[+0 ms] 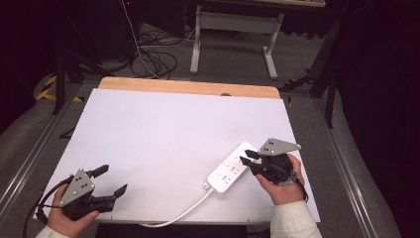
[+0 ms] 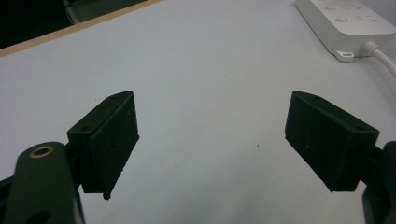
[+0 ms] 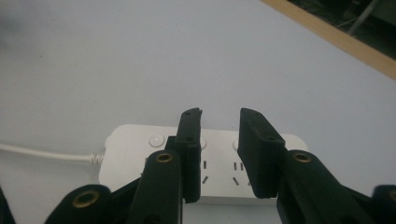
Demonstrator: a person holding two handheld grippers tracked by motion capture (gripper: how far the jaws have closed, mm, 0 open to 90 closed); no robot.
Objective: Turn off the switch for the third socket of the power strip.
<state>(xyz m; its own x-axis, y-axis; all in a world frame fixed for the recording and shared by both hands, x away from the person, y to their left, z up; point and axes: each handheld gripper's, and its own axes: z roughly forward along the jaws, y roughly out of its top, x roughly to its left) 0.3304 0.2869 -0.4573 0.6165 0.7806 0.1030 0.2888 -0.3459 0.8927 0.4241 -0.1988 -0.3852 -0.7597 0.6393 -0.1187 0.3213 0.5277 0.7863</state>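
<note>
Left gripper (image 1: 110, 180): sits at the near left corner of the white table (image 1: 163, 129), held in the person's left hand (image 1: 69, 220). Its jaws are spread wide and grasp nothing; in the left gripper view (image 2: 212, 140) bare white surface lies between them.

Right gripper (image 1: 247, 161): at the near right, held in the person's right hand (image 1: 282, 188), a pale sleeve (image 1: 292, 220) below it. Its jaws stand a narrow gap apart, released, clamping nothing. In the right gripper view (image 3: 219, 154) they hang over the middle of the power strip; whether the tips touch it I cannot tell.

Power strip (image 1: 232, 168): white, lying flat on the table's near right part, slanted, its far end by the right gripper.

Cable (image 1: 183, 212): white, leaves the strip's near end and curves to the table's near edge.

Right gripper view adds: round buttons (image 3: 155, 139) and socket slots on the strip's top, seen either side of the jaws.

Left gripper view adds: the strip's cable end (image 2: 345, 23) at the upper right, well apart from the left jaws.

High view adds: the wooden edge (image 1: 188, 88) at the table's far side, and beyond it a grey floor with dark cables (image 1: 156, 62) and a grey metal frame (image 1: 235, 34).
</note>
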